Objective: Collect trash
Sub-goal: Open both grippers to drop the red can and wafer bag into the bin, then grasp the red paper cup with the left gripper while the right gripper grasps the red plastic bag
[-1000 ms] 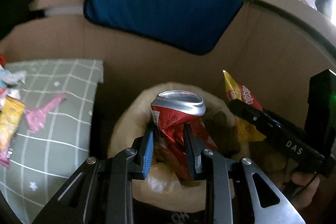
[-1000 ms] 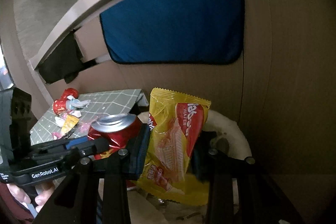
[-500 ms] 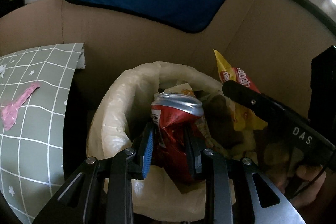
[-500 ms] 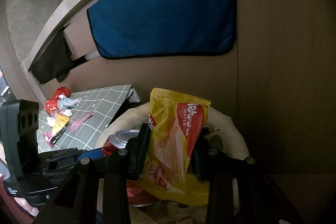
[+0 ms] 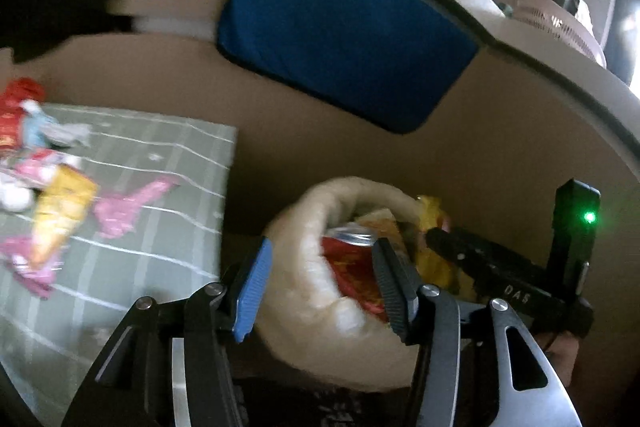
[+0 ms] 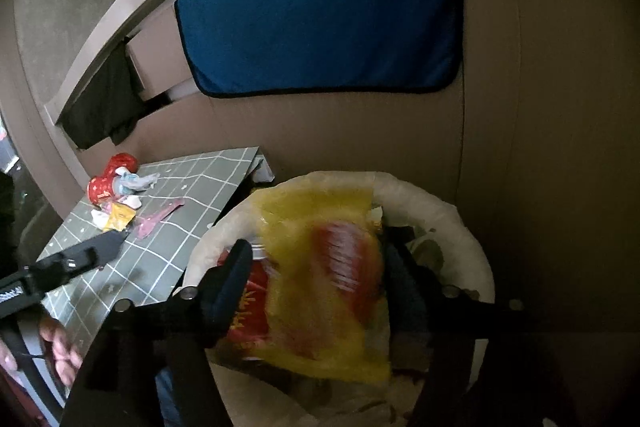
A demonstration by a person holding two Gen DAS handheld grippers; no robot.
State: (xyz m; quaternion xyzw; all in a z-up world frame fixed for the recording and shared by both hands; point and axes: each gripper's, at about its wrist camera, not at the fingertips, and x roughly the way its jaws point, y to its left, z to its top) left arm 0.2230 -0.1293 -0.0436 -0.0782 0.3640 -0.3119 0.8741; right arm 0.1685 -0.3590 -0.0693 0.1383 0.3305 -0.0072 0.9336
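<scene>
Both your hand-held grippers, left (image 5: 320,283) and right (image 6: 320,287), are opening: can (image 5: 352,263) and wafer wrapper (image 6: 324,291) now released into the bin (image 6: 460,223).

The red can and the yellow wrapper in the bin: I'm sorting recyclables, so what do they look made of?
The red can looks like thin metal, probably aluminium: bare silvery rim, printed red wall, creased. The yellow wrapper seems to be glossy plastic film with red print; it is blurred, so that is a guess. The bin liner looks like thin, pale, translucent plastic, rolled over the rim.
</scene>
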